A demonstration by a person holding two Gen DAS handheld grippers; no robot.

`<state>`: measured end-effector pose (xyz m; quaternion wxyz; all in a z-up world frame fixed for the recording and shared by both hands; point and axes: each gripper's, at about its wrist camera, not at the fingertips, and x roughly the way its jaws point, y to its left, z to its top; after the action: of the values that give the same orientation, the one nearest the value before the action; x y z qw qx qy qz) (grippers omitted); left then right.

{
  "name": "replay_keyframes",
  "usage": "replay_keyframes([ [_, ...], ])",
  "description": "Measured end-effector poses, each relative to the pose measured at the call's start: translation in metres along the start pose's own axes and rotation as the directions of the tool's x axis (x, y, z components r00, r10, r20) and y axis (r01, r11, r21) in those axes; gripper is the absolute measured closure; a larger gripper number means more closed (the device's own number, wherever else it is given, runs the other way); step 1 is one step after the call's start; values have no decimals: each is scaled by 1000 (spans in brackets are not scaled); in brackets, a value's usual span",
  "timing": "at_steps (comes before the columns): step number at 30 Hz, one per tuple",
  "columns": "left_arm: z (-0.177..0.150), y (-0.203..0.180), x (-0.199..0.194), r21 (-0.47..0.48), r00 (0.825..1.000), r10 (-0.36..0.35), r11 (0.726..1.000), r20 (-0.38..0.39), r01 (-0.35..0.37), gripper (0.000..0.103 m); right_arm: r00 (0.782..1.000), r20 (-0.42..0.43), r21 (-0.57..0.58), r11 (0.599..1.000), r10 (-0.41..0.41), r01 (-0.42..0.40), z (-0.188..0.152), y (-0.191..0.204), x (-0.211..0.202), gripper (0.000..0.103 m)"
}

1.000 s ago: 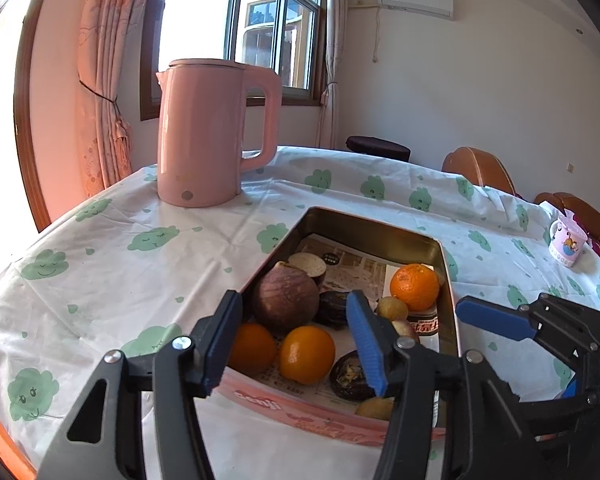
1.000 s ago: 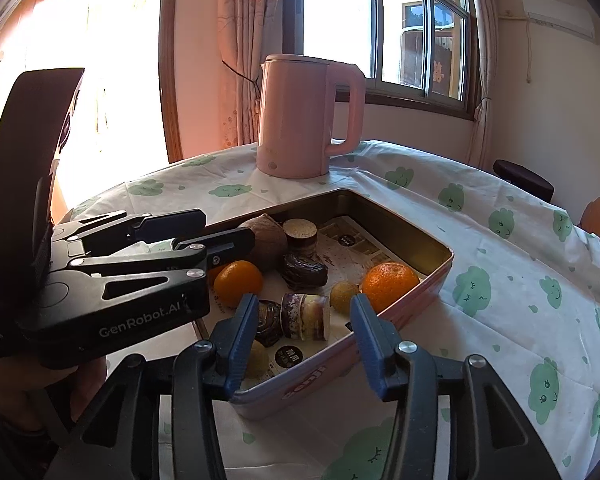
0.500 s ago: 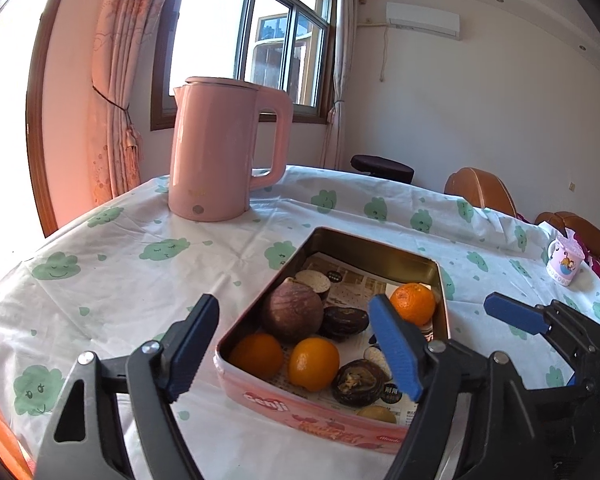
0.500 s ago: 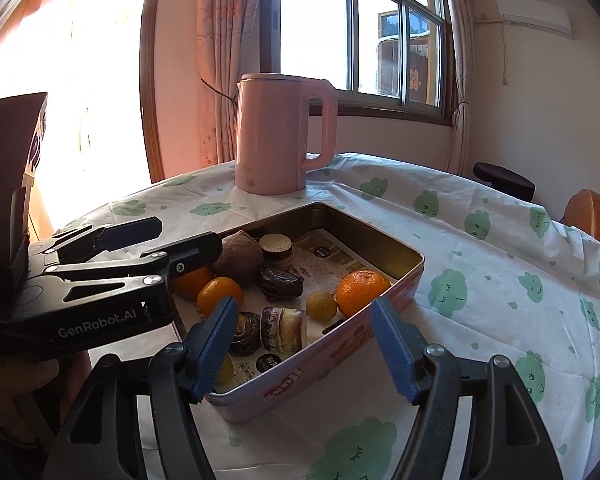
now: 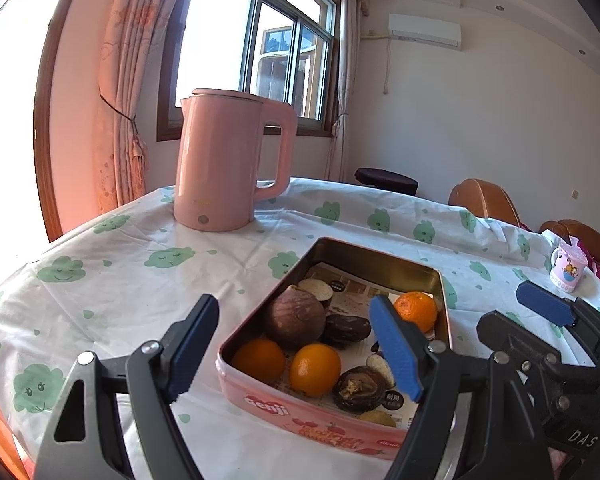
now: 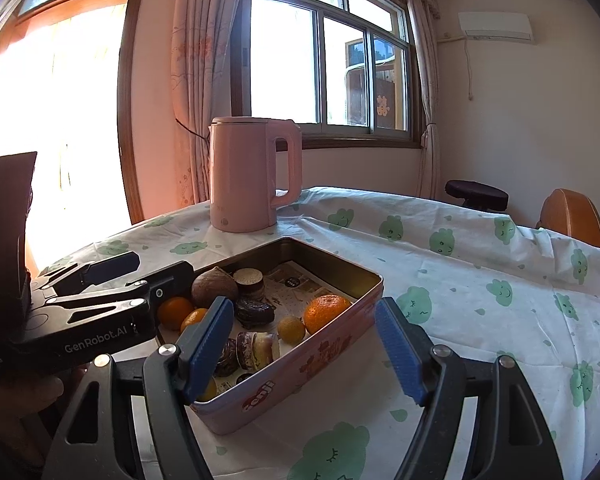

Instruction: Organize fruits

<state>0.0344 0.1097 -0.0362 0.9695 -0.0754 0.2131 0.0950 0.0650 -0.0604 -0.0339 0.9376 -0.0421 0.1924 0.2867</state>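
One pink rectangular metal tin (image 5: 316, 416) at centre frame holds three oranges (image 5: 315, 369) and several dark brown fruits (image 5: 295, 318). The left gripper (image 5: 296, 350) is released, holding nothing; the right gripper (image 6: 304, 348) has jaws opening, also empty.

Counted: 3 oranges (image 5: 315, 368), 1 tin (image 5: 312, 414), 1 pink kettle (image 5: 220, 168), 1 mug (image 5: 567, 270), 2 tools (image 5: 296, 354).

Sunlit window (image 6: 328, 72), pink curtains (image 5: 124, 92), white wall air conditioner (image 5: 424, 32), cloud-print tablecloth (image 6: 480, 288)

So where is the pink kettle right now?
In both wrist views the pink kettle stands upright on the tablecloth beyond the tin's far left corner, before the window.
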Motion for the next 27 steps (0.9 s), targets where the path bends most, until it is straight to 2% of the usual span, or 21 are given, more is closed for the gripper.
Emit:
replay_keyframes([
  [16,-1,-1,1,4,1000,3,1000,2,-3,23,1000,17,23,1000,-14,14,0,-5,-3,16],
  [23,-2,-1,1,5,1000,3,1000,2,-3,23,1000,19,25,1000,-14,14,-1,-5,-3,15],
  [27,-3,-1,0,6,1000,9,1000,8,-10,17,1000,21,32,999,-14,13,-1,-6,-4,14],
])
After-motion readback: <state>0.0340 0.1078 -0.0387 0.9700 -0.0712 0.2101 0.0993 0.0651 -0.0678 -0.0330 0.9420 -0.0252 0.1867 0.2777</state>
